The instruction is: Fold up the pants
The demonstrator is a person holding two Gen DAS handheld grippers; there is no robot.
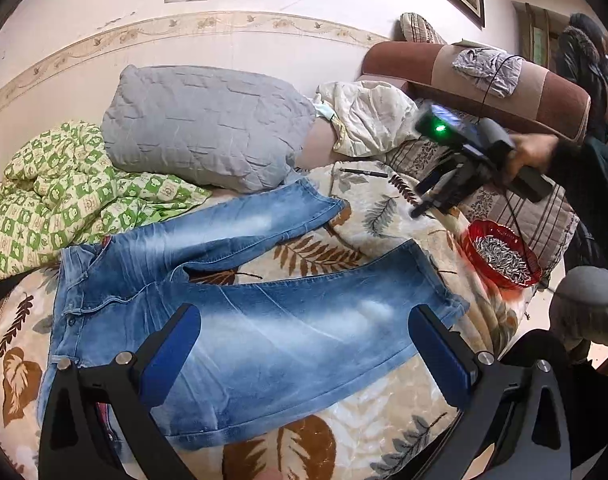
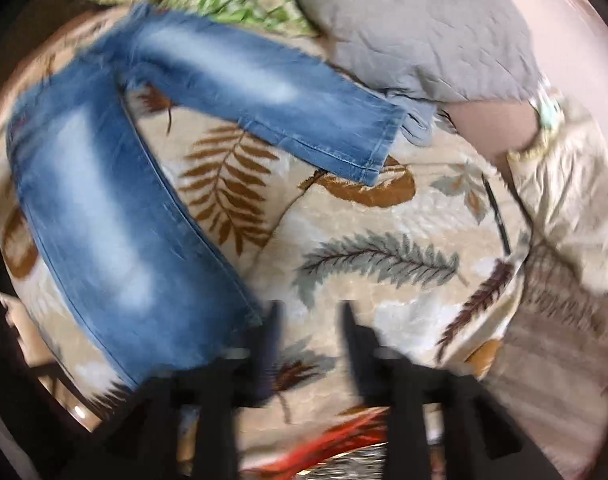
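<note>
Faded blue jeans (image 1: 232, 320) lie flat on a leaf-patterned blanket (image 1: 328, 248), waist to the left, the two legs spread apart to the right. My left gripper (image 1: 304, 344) is open and empty, hovering over the near leg. My right gripper (image 1: 424, 200) is seen in the left wrist view held in the air above the blanket's right side, past the leg hems. In the blurred right wrist view the right gripper (image 2: 310, 336) is open and empty, just right of the near leg's hem on the jeans (image 2: 116, 232).
A grey pillow (image 1: 204, 124) and a green checked quilt (image 1: 52, 200) lie behind the jeans. A red bowl of seeds (image 1: 500, 252) sits at the blanket's right edge. A pen (image 1: 364, 172) lies near a cream cloth (image 1: 368, 116). A brown sofa arm (image 1: 484, 72) stands behind.
</note>
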